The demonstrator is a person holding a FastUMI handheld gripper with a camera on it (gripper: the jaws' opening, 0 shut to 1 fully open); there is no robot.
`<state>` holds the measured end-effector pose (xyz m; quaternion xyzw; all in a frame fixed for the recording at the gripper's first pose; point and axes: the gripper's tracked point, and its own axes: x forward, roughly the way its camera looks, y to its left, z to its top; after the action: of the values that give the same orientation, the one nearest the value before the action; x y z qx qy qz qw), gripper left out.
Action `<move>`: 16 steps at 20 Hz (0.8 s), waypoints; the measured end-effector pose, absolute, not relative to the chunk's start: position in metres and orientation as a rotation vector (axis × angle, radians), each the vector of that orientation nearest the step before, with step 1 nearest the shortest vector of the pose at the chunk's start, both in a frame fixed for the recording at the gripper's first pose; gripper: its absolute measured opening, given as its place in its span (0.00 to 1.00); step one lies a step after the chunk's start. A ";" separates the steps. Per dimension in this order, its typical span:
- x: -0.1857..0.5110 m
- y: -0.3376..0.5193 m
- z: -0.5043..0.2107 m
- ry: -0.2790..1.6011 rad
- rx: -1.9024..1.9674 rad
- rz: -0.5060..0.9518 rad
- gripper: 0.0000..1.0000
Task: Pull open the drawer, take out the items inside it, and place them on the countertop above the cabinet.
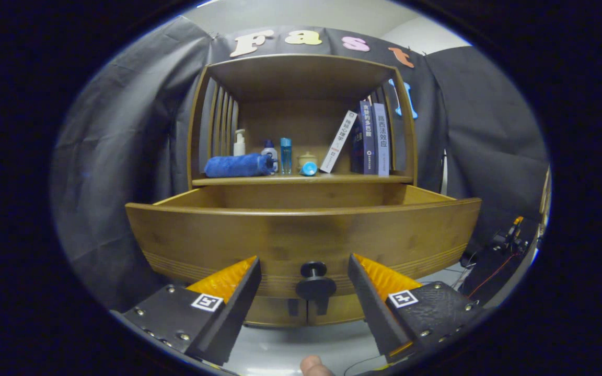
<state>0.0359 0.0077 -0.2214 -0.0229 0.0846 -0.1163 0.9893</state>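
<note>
The wooden drawer [301, 235] of the cabinet stands pulled out toward me, its front panel just ahead of my fingers. Its dark round knob [314, 271] sits between my fingertips, untouched on either side. My gripper [303, 269] is open, with nothing between its fingers. The drawer's inside is hidden behind the front panel. On the countertop [358, 179] above the drawer lie a rolled blue towel [238, 165], a white pump bottle [239, 142], two small bottles [285, 155], a small lidded jar [307, 160] and a blue cap [309, 168].
Several books [369, 138] lean at the countertop's right end under the shelf's wooden roof. Slatted wooden sides close the shelf left and right. Cables and dark equipment [505, 245] lie to the right of the cabinet. A fingertip [314, 365] shows below my fingers.
</note>
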 end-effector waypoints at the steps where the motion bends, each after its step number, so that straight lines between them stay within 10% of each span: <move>1: 0.039 0.003 -0.221 0.163 -0.052 -0.241 0.99; 16: 0.091 0.007 -0.221 0.129 -0.040 -0.191 0.99</move>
<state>0.0913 0.0067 -0.2214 -0.0198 0.0645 -0.0951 0.9932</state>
